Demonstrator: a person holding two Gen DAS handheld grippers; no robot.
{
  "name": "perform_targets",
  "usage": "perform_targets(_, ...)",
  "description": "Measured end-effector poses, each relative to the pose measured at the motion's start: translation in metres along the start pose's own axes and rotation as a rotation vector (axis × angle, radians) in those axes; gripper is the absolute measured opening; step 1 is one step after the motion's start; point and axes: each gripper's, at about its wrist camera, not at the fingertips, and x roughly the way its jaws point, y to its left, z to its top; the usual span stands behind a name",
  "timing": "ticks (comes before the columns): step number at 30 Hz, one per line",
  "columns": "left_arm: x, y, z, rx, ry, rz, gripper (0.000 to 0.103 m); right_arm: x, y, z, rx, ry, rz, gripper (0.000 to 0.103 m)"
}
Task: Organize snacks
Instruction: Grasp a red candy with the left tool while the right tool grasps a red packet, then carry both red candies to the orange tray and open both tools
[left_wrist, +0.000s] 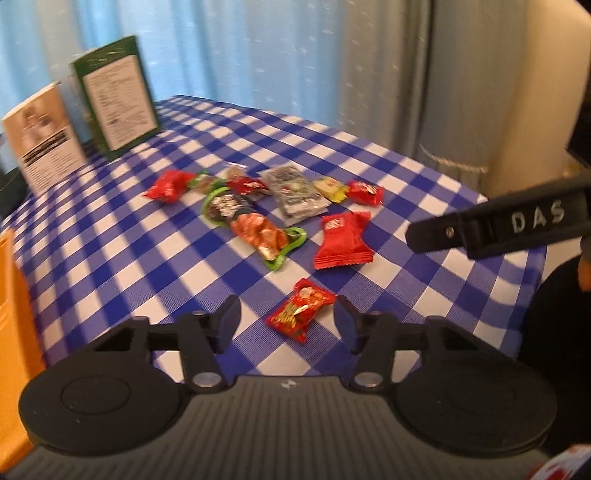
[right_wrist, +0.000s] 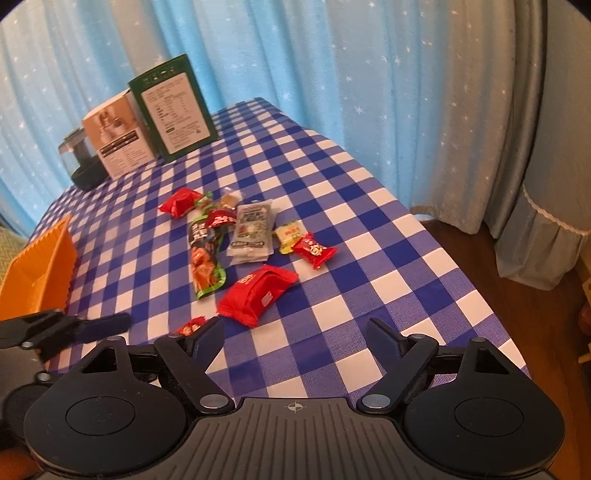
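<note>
Snacks lie scattered across the middle of my blue-and-white checked tablecloth (right_wrist: 332, 206), and both of my grippers hang over its near edge.

Low in the left wrist frame, my left gripper (left_wrist: 287, 320) has its jaws parted around a small red candy packet (left_wrist: 300, 309). The packet lies flat on the cloth between the fingers; the right fingertip (left_wrist: 343, 314) is just at its corner, the left fingertip (left_wrist: 229, 314) stands clear, so nothing is clamped.

In the right wrist frame, my right gripper (right_wrist: 293, 334) is spread wide and empty over bare cloth. A larger red pouch (right_wrist: 256, 293) lies just above its left finger, toward the frame's centre. Further up sit a long green-edged packet (right_wrist: 205, 258), a grey-white sachet (right_wrist: 253, 232), a yellow candy (right_wrist: 290, 234) and a red candy (right_wrist: 314, 251) touching it, with more red wrappers (right_wrist: 181, 201) above those.

An orange bin (right_wrist: 40, 269) stands at the left edge of that frame. At the upper left, a green box (right_wrist: 173, 107) and a beige box (right_wrist: 118, 136) stand upright side by side, with a dark container (right_wrist: 79, 162) to their left. Pale blue curtains (right_wrist: 332, 74) fill the background.
</note>
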Motion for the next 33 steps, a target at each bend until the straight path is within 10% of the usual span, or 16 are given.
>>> perform_targets(7,0.027,-0.001,-0.001,0.053,0.055,-0.031,0.03,0.01,-0.001,0.005,0.016,0.005,-0.003,0.083)
perform_targets(14,0.013,0.019,-0.016,-0.18,0.072,0.082,0.021,0.027,0.011,0.009,0.008,0.014,0.049,0.073)
perform_targets(22,-0.009,0.03,-0.045,-0.3,0.056,0.167,0.021,0.065,0.031,0.013,-0.005,0.017,0.031,0.047)
perform_targets(33,-0.005,0.033,-0.045,-0.292,0.039,0.153,0.027,0.081,0.035,0.011,-0.034,-0.001,0.004,0.041)
